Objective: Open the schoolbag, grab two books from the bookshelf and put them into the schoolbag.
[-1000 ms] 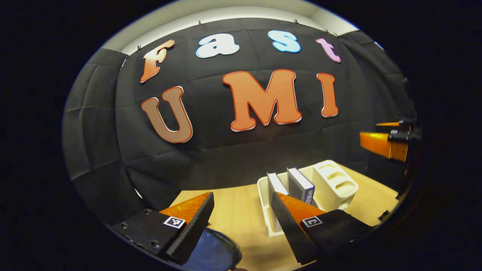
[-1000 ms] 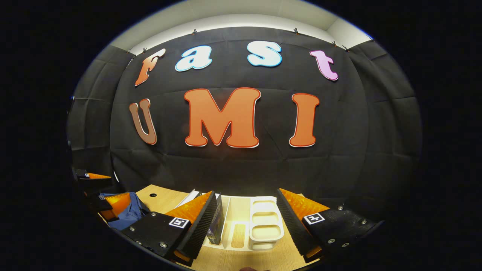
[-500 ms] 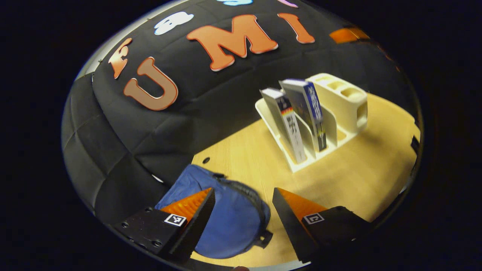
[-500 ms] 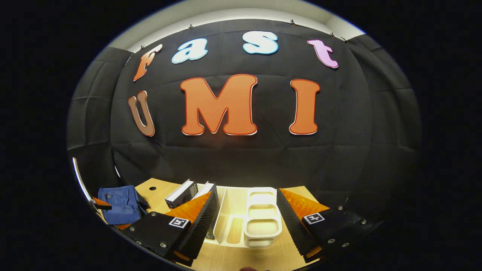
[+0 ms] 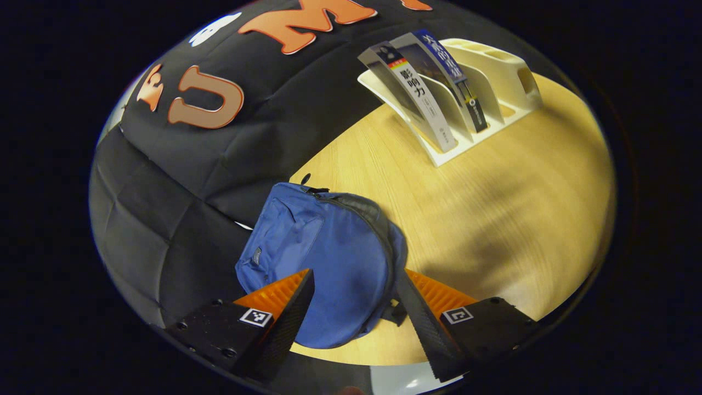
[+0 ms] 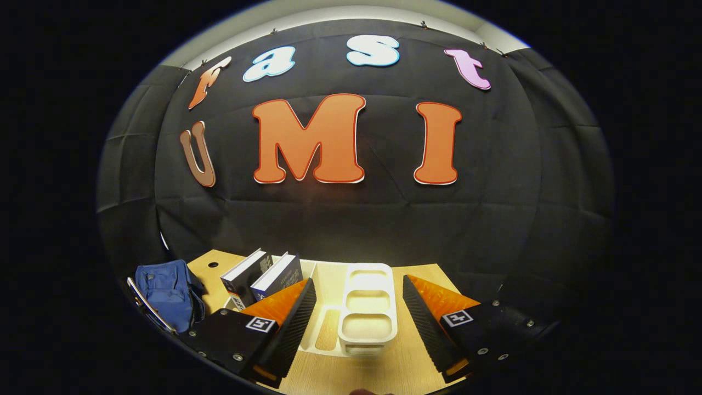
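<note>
Blue schoolbag [image 5: 323, 258], zipped, is straddled untouched by the spread left tool [image 5: 351, 312]; the right tool [image 6: 359, 323] is held spread before the bookshelf [image 6: 364, 307].

Your schoolbag [image 5: 329, 258] is plain blue with a dark zip band round its edge. The bookshelf [image 5: 496, 71] is cream-white. You see one book [image 5: 419, 101] with a pale spine bearing a red-and-yellow stripe, and the other book [image 5: 449, 71] with a dark blue spine. The table [image 5: 521, 186] is light wood grain.
</note>
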A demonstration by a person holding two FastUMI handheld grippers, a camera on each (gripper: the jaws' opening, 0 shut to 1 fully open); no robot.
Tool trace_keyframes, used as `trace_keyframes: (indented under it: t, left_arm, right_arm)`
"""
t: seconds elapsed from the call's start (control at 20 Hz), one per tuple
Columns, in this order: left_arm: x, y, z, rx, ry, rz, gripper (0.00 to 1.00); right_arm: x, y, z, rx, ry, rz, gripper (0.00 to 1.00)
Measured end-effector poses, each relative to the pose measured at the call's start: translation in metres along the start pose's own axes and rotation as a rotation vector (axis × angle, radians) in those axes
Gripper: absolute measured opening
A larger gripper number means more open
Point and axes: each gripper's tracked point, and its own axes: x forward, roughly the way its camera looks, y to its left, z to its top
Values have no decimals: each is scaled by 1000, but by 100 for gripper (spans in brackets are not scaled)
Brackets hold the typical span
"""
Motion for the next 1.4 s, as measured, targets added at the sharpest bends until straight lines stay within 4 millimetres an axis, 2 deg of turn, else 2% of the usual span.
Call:
trace_keyframes:
  t: [0.15, 0.3, 0.4, 0.6, 0.65, 0.7, 0.75, 0.85, 0.95, 1.0, 1.15, 1.25, 1.4]
  left_arm:
    - [5, -5, -16, 79, 31, 19, 96]
    - [21, -17, -37, 74, 69, -26, 95]
    - [28, -16, -46, 75, 89, -16, 92]
    - [39, -14, -52, 33, 117, -54, 80]
    - [41, -17, -52, 27, 124, -74, 70]
    - [42, -18, -52, 28, 129, -88, 65]
    - [42, -18, -51, 36, 132, -95, 59]
    - [39, -16, -46, 43, 129, -111, 27]
    - [37, -10, -40, 20, 123, -128, 14]
    - [35, -4, -37, 1, 120, -137, 10]
    - [24, 18, -20, -56, 96, -165, 9]
    - [20, 36, -5, -87, 68, -176, 7]
    - [1, 72, 20, -143, 25, -180, 6]
  right_arm:
    - [-2, 1, 0, -13, 1, -18, 94]
    - [-1, 6, -3, -30, 11, -27, 94]
    - [-1, 12, -4, -35, 18, -28, 94]
    - [-3, 21, 1, -42, 10, -30, 94]
    - [-4, 23, 3, -45, 7, -32, 94]
    - [-3, 24, 4, -45, 4, -32, 94]
    - [-3, 26, 6, -43, 1, -34, 94]
    - [-3, 29, 8, -37, -3, -35, 94]
    - [-2, 34, 9, -31, -4, -33, 94]
    - [-2, 36, 10, -28, -3, -31, 94]
    - [-1, 50, 15, -24, 4, -13, 94]
    - [0, 65, 20, -20, 7, 14, 94]
    - [7, 94, 31, -26, 14, 79, 94]
